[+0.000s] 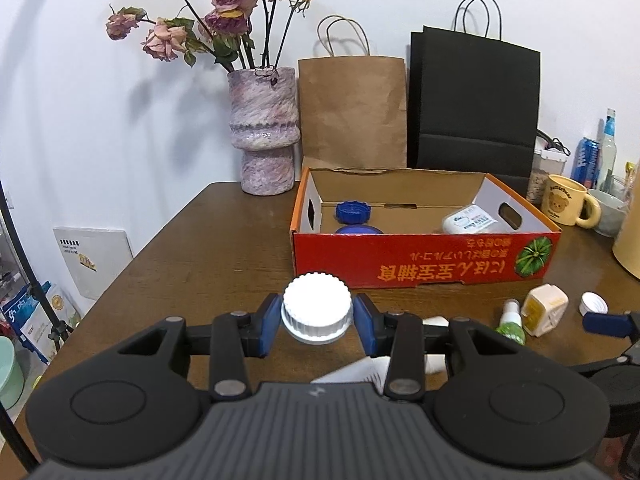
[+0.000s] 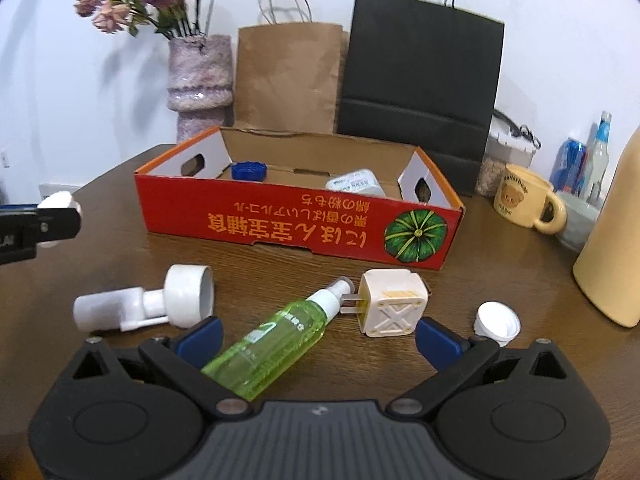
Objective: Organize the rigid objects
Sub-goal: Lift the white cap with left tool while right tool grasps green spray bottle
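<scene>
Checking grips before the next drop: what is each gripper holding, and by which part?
Left gripper pinches the white ribbed cap by its sides. Right gripper is open, holding nothing.

White tube (image 1: 434,322) mostly hidden behind the right finger of the left gripper (image 1: 317,322). Blue lid (image 1: 359,231) half hidden by box wall (image 1: 424,258). Cream jug (image 2: 614,232) cut off at frame edge.

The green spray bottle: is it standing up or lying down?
Lying down: the green spray bottle rests on its side on the table, nozzle pointing toward the red box.

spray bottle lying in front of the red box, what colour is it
Translucent green spray bottle with a white nozzle; clearest in the right wrist view.
</scene>
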